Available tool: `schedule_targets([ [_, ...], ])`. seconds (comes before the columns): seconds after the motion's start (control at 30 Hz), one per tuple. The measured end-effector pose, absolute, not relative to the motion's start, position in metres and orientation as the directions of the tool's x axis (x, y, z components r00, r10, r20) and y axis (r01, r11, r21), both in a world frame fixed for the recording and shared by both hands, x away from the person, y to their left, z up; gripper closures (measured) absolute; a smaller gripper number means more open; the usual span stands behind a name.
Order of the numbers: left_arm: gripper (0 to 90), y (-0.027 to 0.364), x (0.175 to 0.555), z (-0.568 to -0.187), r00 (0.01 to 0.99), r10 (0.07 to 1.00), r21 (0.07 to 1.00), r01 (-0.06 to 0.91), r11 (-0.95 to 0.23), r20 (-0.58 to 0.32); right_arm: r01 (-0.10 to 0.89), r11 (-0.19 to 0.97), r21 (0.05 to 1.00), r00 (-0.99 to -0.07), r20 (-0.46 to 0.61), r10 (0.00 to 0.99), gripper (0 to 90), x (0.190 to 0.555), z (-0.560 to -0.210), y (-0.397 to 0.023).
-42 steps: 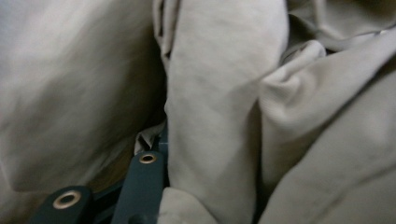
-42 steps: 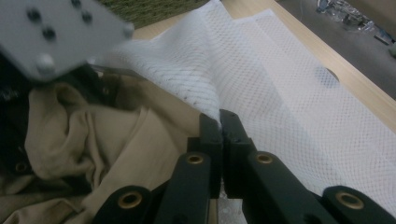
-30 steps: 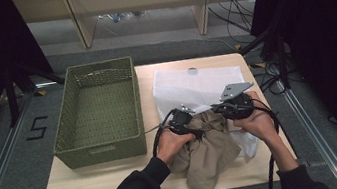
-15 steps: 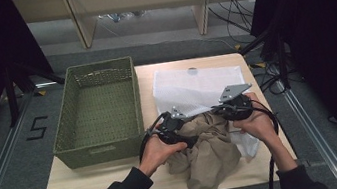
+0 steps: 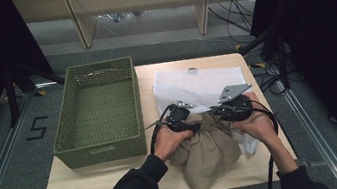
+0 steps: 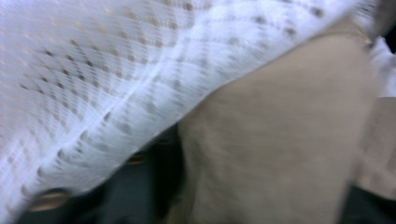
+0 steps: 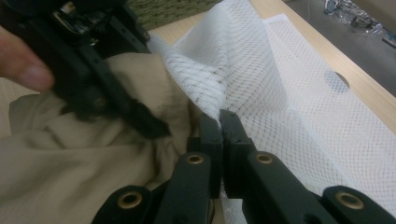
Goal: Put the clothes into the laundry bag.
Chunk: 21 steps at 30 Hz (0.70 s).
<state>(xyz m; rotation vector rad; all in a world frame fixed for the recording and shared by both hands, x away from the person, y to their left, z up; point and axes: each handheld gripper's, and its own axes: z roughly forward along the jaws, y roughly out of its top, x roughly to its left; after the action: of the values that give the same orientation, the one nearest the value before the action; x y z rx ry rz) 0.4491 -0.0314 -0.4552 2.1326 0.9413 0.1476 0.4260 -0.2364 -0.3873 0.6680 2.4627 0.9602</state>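
Observation:
A tan cloth (image 5: pixel 211 154) lies bunched at the table's front, its top end at the mouth of a white mesh bag (image 5: pixel 196 88). My right gripper (image 7: pixel 219 116) is shut on the mesh bag's (image 7: pixel 289 93) edge and holds it up. My left gripper (image 5: pixel 192 127) sits just left of it, its jaws (image 7: pixel 154 128) around a bunch of the tan cloth (image 7: pixel 70 163) and just closing further. The blurred left gripper view has mesh (image 6: pixel 116 70) over tan cloth (image 6: pixel 271 140) very near.
A green woven basket (image 5: pixel 102 152) stands on the left half of the wooden table (image 5: pixel 99 185), close to my left hand. Cables trail from both grippers toward the table's front edge. Dark drapes flank the table.
The left gripper swung left a little, then came back right toward the right gripper and the bag's mouth. The tan cloth shifted with it. The right gripper stayed put.

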Motion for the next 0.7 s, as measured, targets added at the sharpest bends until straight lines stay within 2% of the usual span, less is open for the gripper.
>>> schedule_targets([
  [0.03,44.8,-0.029,0.442,-0.45,0.721,0.67,0.703,0.569,-0.427,-0.177,0.268,0.652,0.709,-0.805,-0.207,0.557,90.0,0.427,-0.388,-0.236],
  [0.07,31.5,-0.023,0.431,-0.441,0.736,0.664,0.705,0.54,-0.459,-0.131,0.29,0.649,0.703,-0.801,-0.193,0.567,90.0,0.427,-0.39,-0.236],
  [0.1,27.6,-0.023,0.431,-0.441,0.736,0.664,0.705,0.54,-0.459,-0.131,0.29,0.649,0.703,-0.801,-0.193,0.567,90.0,0.427,-0.39,-0.236],
  [0.27,22.2,-0.001,0.4,-0.422,0.769,0.637,0.736,0.463,-0.494,-0.057,0.284,0.655,0.7,-0.802,-0.201,0.563,90.0,0.428,-0.392,-0.236],
  [0.33,29.2,0.002,0.394,-0.421,0.786,0.618,0.743,0.433,-0.51,-0.035,0.292,0.651,0.701,-0.796,-0.199,0.571,90.0,0.427,-0.39,-0.236],
  [0.37,47.7,0.0,0.393,-0.422,0.798,0.603,0.746,0.413,-0.522,-0.02,0.291,0.649,0.703,-0.797,-0.197,0.571,90.0,0.428,-0.39,-0.235],
  [0.4,47.7,-0.004,0.394,-0.425,0.813,0.582,0.742,0.395,-0.541,-0.009,0.291,0.649,0.703,-0.797,-0.197,0.571,90.0,0.428,-0.39,-0.235],
  [0.43,54.4,-0.009,0.397,-0.429,0.82,0.572,0.738,0.396,-0.546,-0.017,0.293,0.65,0.701,-0.797,-0.197,0.571,90.0,0.427,-0.389,-0.235],
  [0.5,74.4,-0.023,0.405,-0.437,0.828,0.56,0.729,0.39,-0.562,-0.011,0.287,0.647,0.706,-0.794,-0.203,0.573,90.0,0.426,-0.389,-0.234],
  [0.53,79.3,-0.029,0.409,-0.441,0.82,0.572,0.724,0.41,-0.555,-0.026,0.275,0.648,0.71,-0.796,-0.209,0.567,90.0,0.426,-0.389,-0.233],
  [0.57,80.9,-0.034,0.416,-0.443,0.818,0.576,0.723,0.4,-0.563,-0.005,0.276,0.655,0.703,-0.803,-0.206,0.56,90.0,0.426,-0.387,-0.234],
  [0.67,82.1,-0.038,0.434,-0.447,0.758,0.651,0.742,0.457,-0.49,-0.037,0.287,0.646,0.708,-0.8,-0.194,0.568,90.0,0.423,-0.384,-0.234],
  [0.7,82.1,-0.036,0.44,-0.448,0.743,0.669,0.745,0.463,-0.481,-0.029,0.263,0.652,0.711,-0.806,-0.21,0.554,90.0,0.424,-0.383,-0.234],
])
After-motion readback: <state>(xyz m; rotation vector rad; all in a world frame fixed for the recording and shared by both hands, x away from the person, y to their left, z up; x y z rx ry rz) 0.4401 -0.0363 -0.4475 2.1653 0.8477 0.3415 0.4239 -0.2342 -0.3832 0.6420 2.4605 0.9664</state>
